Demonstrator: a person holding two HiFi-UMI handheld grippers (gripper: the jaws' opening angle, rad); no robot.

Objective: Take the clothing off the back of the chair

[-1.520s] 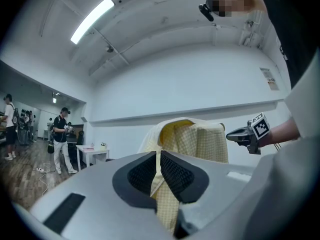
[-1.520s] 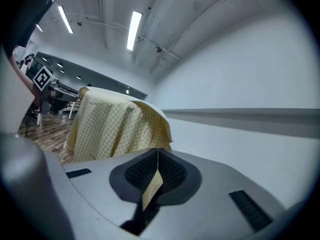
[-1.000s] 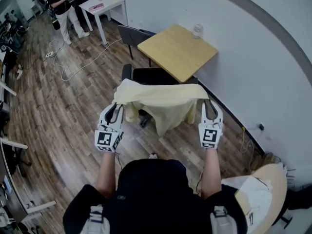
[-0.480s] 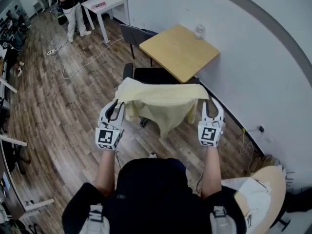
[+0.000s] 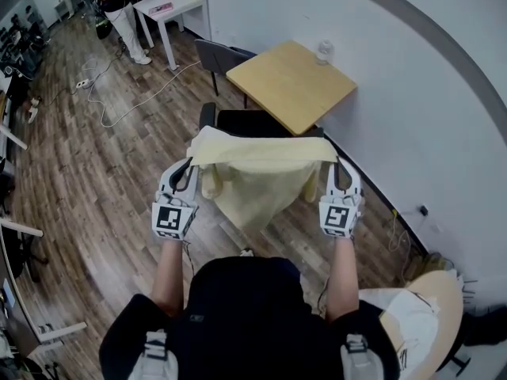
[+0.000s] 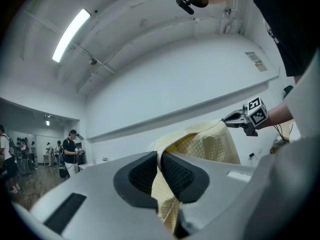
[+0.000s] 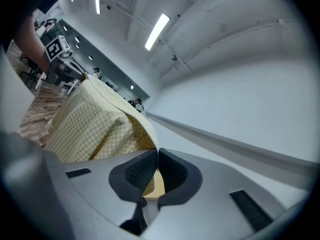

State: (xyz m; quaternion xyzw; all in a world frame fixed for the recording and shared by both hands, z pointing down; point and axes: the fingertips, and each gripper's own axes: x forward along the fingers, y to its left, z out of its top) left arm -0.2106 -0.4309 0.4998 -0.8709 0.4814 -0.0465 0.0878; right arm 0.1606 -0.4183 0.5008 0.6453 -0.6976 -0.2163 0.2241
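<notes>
Clothing [image 5: 253,172] is up in the air, a pale yellow checked garment stretched wide between both tools on the near side of the black chair [image 5: 261,122]! The left tool [image 5: 188,169] has its dark ribbed pads clamped tight on one top corner of the fabric, and the left gripper view shows cloth squeezed right between them. Over on the other side, the right tool [image 5: 337,167] is pinched just as firmly on the opposite corner, a thin yellow edge caught between its pads. The top edge runs nearly level from tool to tool, and the rest hangs down in a loose point towards the wooden floor [image 5: 95,172], in front of the chair. From the head view the garment overlaps the chair's near edge; whether it touches the chair back, I can't tell. Just beyond the chair sits a light wooden counter [image 5: 289,81], with a clear bottle [image 5: 321,51] at its far corner by the white wall.
</notes>
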